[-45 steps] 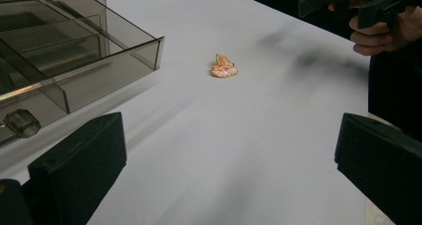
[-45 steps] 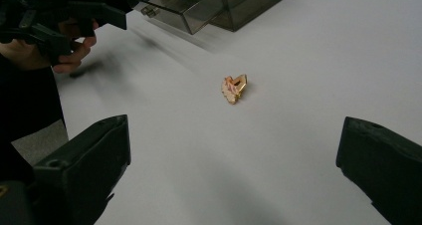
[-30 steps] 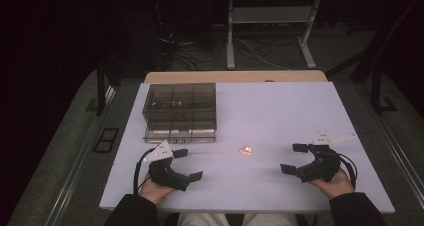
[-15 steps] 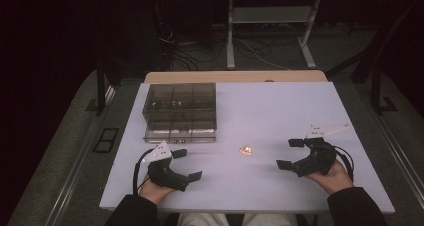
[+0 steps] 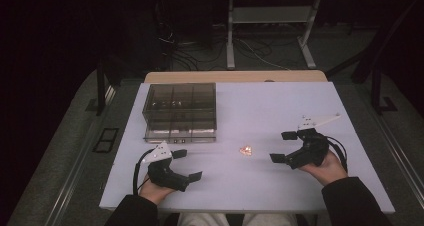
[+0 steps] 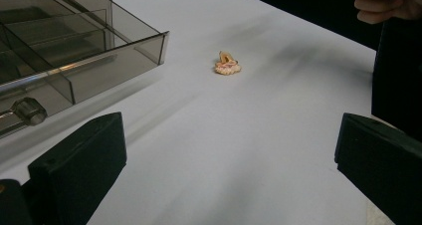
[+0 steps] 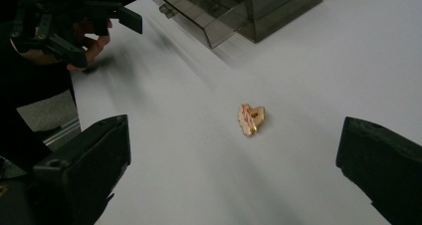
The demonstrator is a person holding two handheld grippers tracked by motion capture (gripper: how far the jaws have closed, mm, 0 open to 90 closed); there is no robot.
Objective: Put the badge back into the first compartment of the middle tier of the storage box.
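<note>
In the high view, a small gold-and-pink trinket point(image 5: 245, 150) is lying on the white table point(image 5: 270, 106), slightly right of the frame's centre and a little below it, touching neither gripper. The left gripper point(image 5: 187, 164) is sitting in the lower left of the frame, held in a hand point(image 5: 152, 190) near the table's bottom edge, with its jaws spread wide and nothing between them. The right gripper point(image 5: 283, 146) is sitting in the right half of the frame, held in the other hand point(image 5: 327, 168); its jaws are also spread apart and empty, and they are pointing toward the trinket, which is lying near them to the left.

A smoky transparent drawer box point(image 5: 180, 110) is standing in the upper left part of the table, with a drawer point(image 5: 181, 134) pulled out toward the bottom of the frame.

In the left gripper view, the trinket point(image 6: 227, 64) is lying above centre, well ahead of the two black jaws at the bottom corners, and the open drawer point(image 6: 74, 56) is occupying the upper left. In the right gripper view, the trinket point(image 7: 251, 118) is lying near the centre, between and ahead of the spread jaws, while the left gripper point(image 7: 74, 23) is showing in the upper left corner.
</note>
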